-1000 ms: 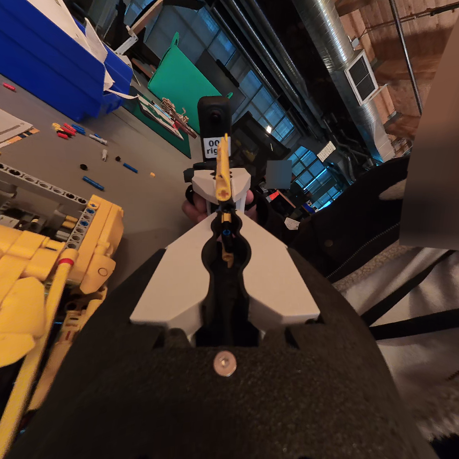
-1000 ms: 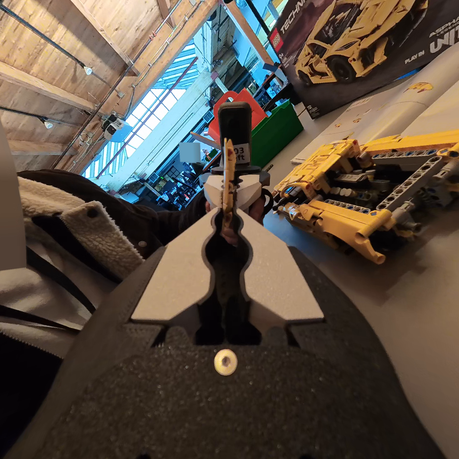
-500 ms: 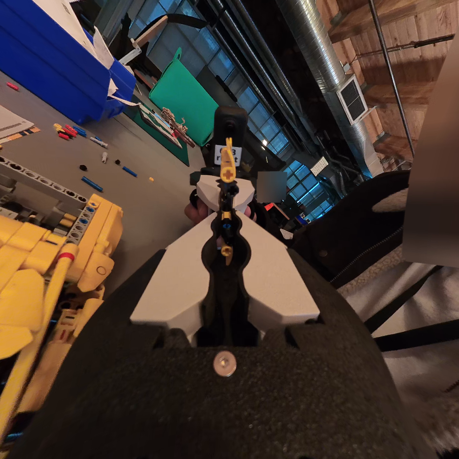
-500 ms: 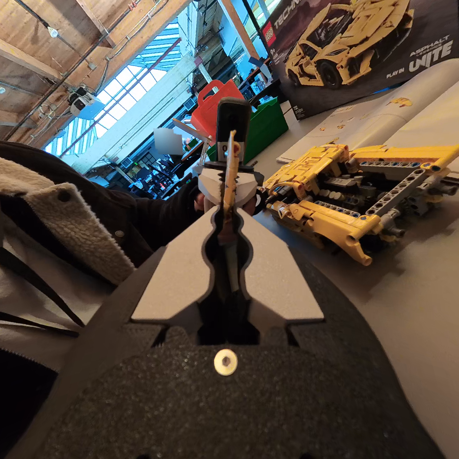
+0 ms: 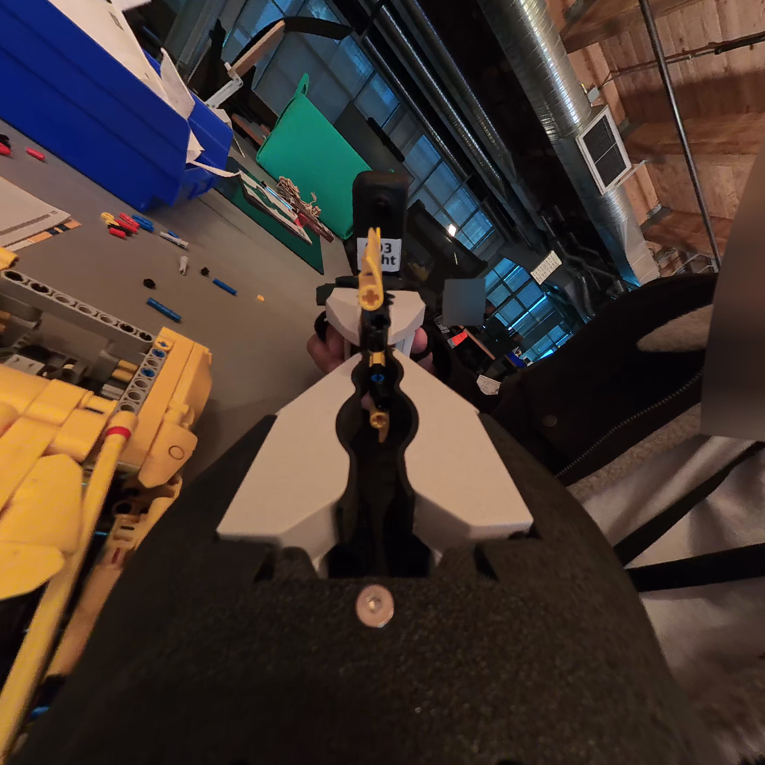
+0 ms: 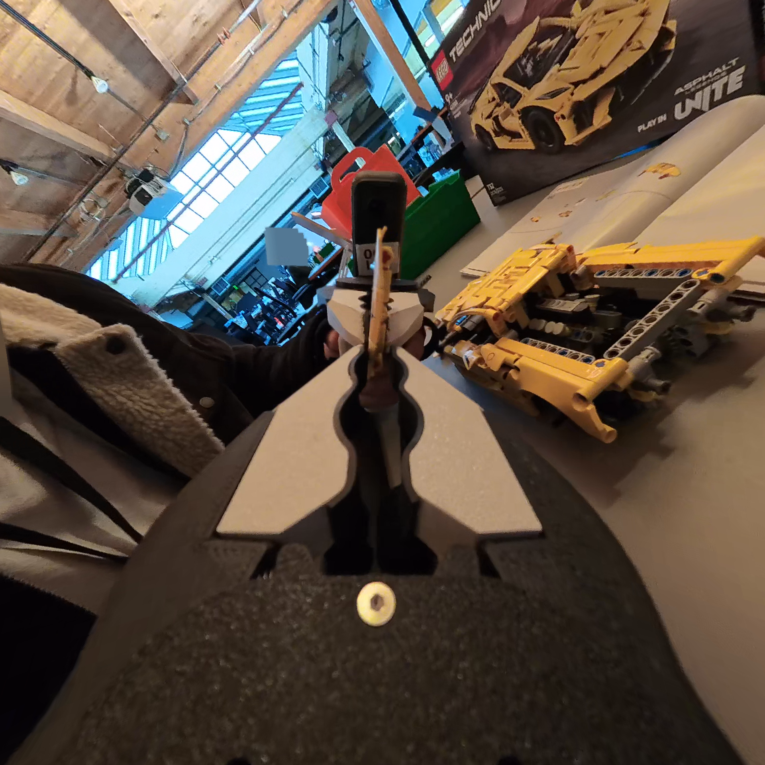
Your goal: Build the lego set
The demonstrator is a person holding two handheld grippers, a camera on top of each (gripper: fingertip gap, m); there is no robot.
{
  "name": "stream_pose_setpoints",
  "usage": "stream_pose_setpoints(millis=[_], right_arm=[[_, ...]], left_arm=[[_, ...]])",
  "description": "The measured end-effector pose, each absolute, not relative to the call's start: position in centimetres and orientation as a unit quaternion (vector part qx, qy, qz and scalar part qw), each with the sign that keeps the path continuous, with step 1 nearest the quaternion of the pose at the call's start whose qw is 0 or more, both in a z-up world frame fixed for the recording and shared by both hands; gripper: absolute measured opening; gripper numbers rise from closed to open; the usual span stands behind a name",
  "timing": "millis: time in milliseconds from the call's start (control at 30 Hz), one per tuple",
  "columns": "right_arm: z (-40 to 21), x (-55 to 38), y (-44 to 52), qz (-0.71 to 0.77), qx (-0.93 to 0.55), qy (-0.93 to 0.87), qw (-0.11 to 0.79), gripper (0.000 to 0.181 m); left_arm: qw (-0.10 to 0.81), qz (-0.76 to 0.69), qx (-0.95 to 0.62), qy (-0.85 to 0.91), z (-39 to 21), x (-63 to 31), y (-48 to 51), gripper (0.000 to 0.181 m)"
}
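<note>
Two grippers here, pointed straight at each other, and we've got one small lego sub-assembly pinched between them up off the table. In the left wrist view our left gripper has its jaws nearly closed on the thin black-and-yellow piece, which runs from between the tips out to the right gripper facing us — a yellow bit with a cross-shaped hole sits at that far end, and a little blue pin shows near ours. From the right wrist view it's the same deal: right gripper clamped down on the slim yellow edge of the piece, with the left gripper holding the other end, a hand wrapped around its grip behind. So both sets of jaws are squeezed onto the same part, with only the part's own thickness between them. The big yellow car build is lying on the grey table off to the right gripper's right side, well apart from what we're holding; in the left view it fills the lower left corner. Loose pins — blue, red, black, a white one — are scattered on the table beyond it, near the blue bins. The set's box stands at the back with the open instruction book in front of it.
</note>
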State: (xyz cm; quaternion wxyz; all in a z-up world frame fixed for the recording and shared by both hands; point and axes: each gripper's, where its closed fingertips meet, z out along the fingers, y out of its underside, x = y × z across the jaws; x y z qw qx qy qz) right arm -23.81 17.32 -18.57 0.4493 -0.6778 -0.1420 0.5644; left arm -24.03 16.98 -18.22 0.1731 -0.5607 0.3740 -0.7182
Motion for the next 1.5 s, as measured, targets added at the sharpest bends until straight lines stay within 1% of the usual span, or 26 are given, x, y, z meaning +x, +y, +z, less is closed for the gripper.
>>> stream_pose_setpoints(millis=[67,200,533,900,933,1000,1033,1100,1233,1300,1400,1500], right_arm=[[-18.4,-23.9,17.2,0.571,-0.674,-0.143,0.446,0.006],[-18.8,-23.9,17.1,0.558,-0.684,-0.148,0.446,0.004],[-19.3,-24.3,16.7,0.557,-0.691,-0.162,0.431,0.005],[-19.6,-24.3,17.5,0.548,-0.697,-0.151,0.438,0.004],[-19.5,-24.1,17.5,0.553,-0.694,-0.147,0.437,0.005],[-18.1,-23.0,18.0,0.578,-0.667,-0.111,0.457,0.024],[-17.5,-22.5,18.2,0.583,-0.657,-0.099,0.468,0.025],[-17.7,-22.5,18.0,0.573,-0.662,-0.11,0.471,0.009],[-17.7,-23.0,17.5,0.569,-0.667,-0.133,0.462,0.006],[-18.0,-22.7,17.7,0.56,-0.674,-0.129,0.464,0.006],[-18.3,-22.9,17.7,0.563,-0.68,-0.126,0.453,0.005],[-18.4,-23.3,17.5,0.563,-0.68,-0.133,0.45,0.005]], left_arm=[[0.173,-0.719,-0.561,0.373,-18.1,-24.1,17.1,0.006],[0.17,-0.721,-0.563,0.365,-18.4,-24.1,17.0,0.006],[0.165,-0.72,-0.559,0.377,-18.7,-24.2,16.6,0.006],[0.164,-0.698,-0.579,0.388,-19.2,-24.1,17.3,0.006],[0.158,-0.701,-0.579,0.384,-19.1,-24.0,17.3,0.006],[0.137,-0.701,-0.579,0.393,-19.5,-24.0,16.4,0.006],[0.127,-0.7,-0.579,0.399,-19.8,-24.0,16.0,0.006],[0.104,-0.709,-0.572,0.4,-19.7,-23.9,15.3,0.006],[0.1,-0.697,-0.572,0.421,-20.2,-23.7,14.4,0.007],[0.135,-0.694,-0.576,0.41,-19.6,-23.7,15.6,0.027],[0.178,-0.71,-0.568,0.375,-18.1,-24.1,17.6,0.025],[0.179,-0.705,-0.567,0.387,-18.4,-24.0,17.1,0.009]])
